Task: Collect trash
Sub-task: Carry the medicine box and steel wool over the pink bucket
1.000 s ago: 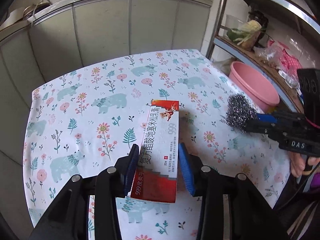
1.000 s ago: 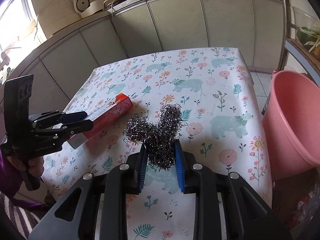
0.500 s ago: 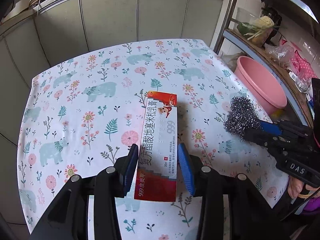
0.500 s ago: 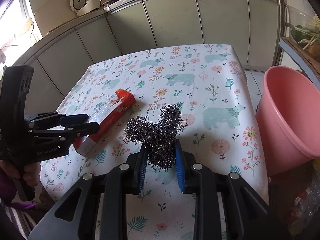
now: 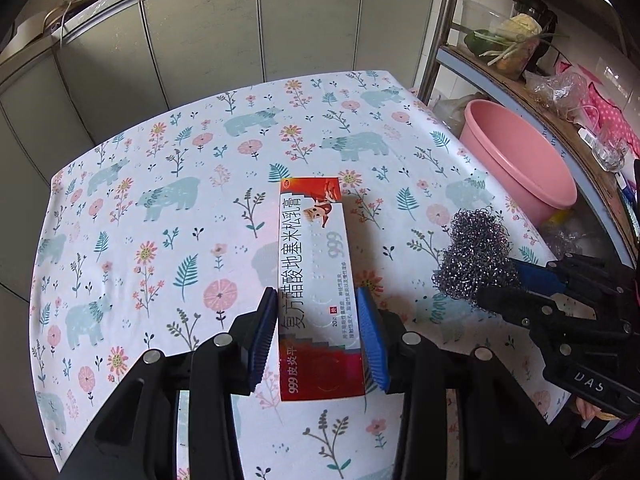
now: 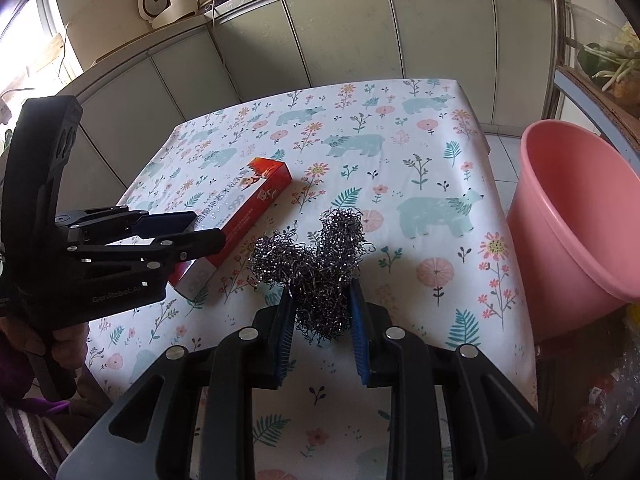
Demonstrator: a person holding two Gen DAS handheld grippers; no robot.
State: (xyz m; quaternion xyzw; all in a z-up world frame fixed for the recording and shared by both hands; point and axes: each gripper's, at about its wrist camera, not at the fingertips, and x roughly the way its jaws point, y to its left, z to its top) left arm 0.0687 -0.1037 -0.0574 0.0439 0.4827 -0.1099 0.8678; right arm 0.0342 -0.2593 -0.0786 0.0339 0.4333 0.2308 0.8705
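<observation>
Trash is held in both tools above the worktop, which is covered by a bear-and-flower cloth. A pink basin is seen beyond the worktop's edge, to the right of the right hand-held gripper. A red-and-white carton is clamped lengthwise in the left hand-held gripper. A steel-wool scourer is pinched between the right one's blue pads.

Both grippers are black with blue ribbed pads, silver screws and white lettering; purple sleeve.
</observation>
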